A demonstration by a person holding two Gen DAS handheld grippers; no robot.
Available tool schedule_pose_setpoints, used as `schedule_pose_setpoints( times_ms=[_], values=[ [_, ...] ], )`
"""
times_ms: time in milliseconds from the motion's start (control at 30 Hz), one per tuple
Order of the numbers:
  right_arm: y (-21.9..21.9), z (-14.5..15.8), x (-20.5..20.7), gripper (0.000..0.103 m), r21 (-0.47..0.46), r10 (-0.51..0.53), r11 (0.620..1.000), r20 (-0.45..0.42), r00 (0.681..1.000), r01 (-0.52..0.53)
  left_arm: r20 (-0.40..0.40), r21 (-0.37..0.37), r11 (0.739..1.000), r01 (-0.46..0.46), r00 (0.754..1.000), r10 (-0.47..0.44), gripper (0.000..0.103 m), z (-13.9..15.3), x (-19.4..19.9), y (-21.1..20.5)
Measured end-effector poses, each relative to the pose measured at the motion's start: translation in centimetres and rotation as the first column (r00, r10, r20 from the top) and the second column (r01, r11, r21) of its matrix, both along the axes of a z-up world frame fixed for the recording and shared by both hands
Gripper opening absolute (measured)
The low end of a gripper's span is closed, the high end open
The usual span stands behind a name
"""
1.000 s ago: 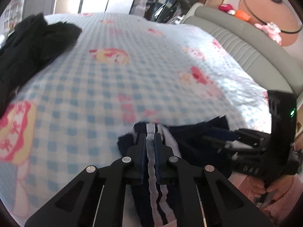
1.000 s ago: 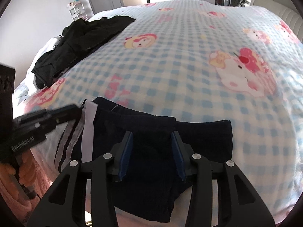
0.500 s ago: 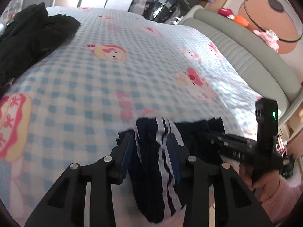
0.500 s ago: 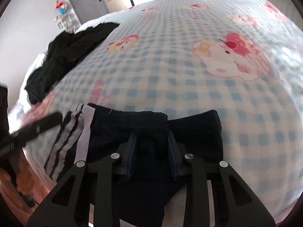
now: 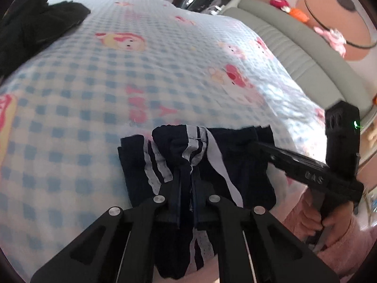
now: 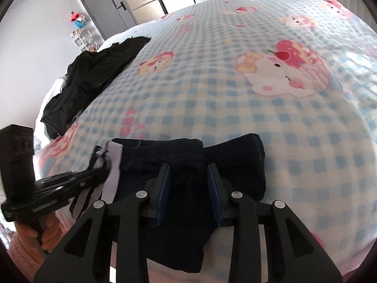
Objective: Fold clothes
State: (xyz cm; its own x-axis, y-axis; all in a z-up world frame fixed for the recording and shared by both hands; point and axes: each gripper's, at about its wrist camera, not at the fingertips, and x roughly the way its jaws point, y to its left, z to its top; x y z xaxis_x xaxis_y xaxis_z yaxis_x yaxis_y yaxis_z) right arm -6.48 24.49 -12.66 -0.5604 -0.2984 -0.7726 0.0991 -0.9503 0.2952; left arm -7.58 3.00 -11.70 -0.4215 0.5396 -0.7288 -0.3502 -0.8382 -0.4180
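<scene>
My left claw (image 5: pixel 186 176) is pressed together, pinching a bunched bit of the striped side of the navy shorts (image 5: pixel 212 162). My right claw (image 6: pixel 188 179) sits over the plain navy middle of the same shorts (image 6: pixel 188 155), jaws opening a little, cloth lying between the pads; I can't tell if they press it. The shorts lie at the near edge of the bed (image 6: pixel 235 99), partly hanging over it, one side already doubled over so the white stripes show on top. My guess: fold started, not finished. The striped edge is rumpled and needs laying flat, and probably one more fold after that. Further back on the checked bedspread, toward the far left corner, there's a heap of black clothes (image 6: pixel 94 80) not yet folded; how many pieces are in it I can't tell. Count: one pair of shorts, one black heap, two claws, one bed. Padded headboard (image 5: pixel 306 54) beyond that.
</scene>
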Motion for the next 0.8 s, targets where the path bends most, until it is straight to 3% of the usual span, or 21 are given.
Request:
schedule_pose_setpoints(
  times_ms=[300, 367, 467, 500, 567, 600, 633, 667, 800],
  values=[
    [-0.9, -0.4, -0.5, 0.032, 0.026, 0.005, 1.0, 0.019, 1.0, -0.006, 0.048, -0.042, 0.999, -0.015, 0.999, 0.017, 0.009, 0.2, 1.6, -1.7],
    [-0.6, -0.8, -0.4, 0.032, 0.014, -0.002, 1.0, 0.041, 0.999, 0.001, 0.064, -0.033, 0.999, -0.033, 0.997, 0.035, 0.015, 0.0, 1.1, -2.1],
    [-0.1, -0.6, 0.0, 0.032, -0.003, -0.013, 1.0, 0.038, 0.999, 0.013, 0.035, 0.023, 0.998, -0.062, 0.997, 0.062, 0.044, 0.8, 0.8, -2.7],
    [0.0, -0.4, 0.2, 0.032, -0.001, -0.014, 1.0, 0.028, 1.0, 0.014, 0.026, 0.042, 0.997, -0.072, 0.997, 0.071, 0.045, 1.0, 0.7, -2.9],
    [0.1, 0.4, 0.5, 0.033, 0.0, -0.008, 1.0, -0.003, 1.0, 0.008, 0.0, 0.048, 0.995, -0.09, 0.996, 0.091, 0.045, 1.3, 0.5, -3.0],
    [0.1, 0.8, 0.5, 0.034, -0.002, -0.001, 1.0, -0.014, 1.0, 0.001, -0.008, 0.038, 0.995, -0.093, 0.996, 0.093, 0.038, 1.3, 0.4, -2.9],
    [0.0, 1.0, 0.5, 0.038, -0.005, 0.011, 1.0, -0.02, 1.0, -0.011, -0.011, 0.021, 0.996, -0.089, 0.996, 0.089, 0.019, 1.1, 0.2, -2.6],
    [-0.2, 1.1, 0.4, 0.045, -0.004, 0.023, 1.0, -0.023, 0.999, -0.023, -0.017, 0.008, 0.996, -0.086, 0.996, 0.086, 0.016, 1.1, 0.0, -2.3],
    [-1.2, 0.4, 0.1, 0.046, 0.03, 0.049, 0.998, 0.006, 0.999, -0.049, -0.054, -0.032, 0.997, -0.076, 0.996, 0.074, 0.014, 1.6, -0.3, -1.2]
  ],
)
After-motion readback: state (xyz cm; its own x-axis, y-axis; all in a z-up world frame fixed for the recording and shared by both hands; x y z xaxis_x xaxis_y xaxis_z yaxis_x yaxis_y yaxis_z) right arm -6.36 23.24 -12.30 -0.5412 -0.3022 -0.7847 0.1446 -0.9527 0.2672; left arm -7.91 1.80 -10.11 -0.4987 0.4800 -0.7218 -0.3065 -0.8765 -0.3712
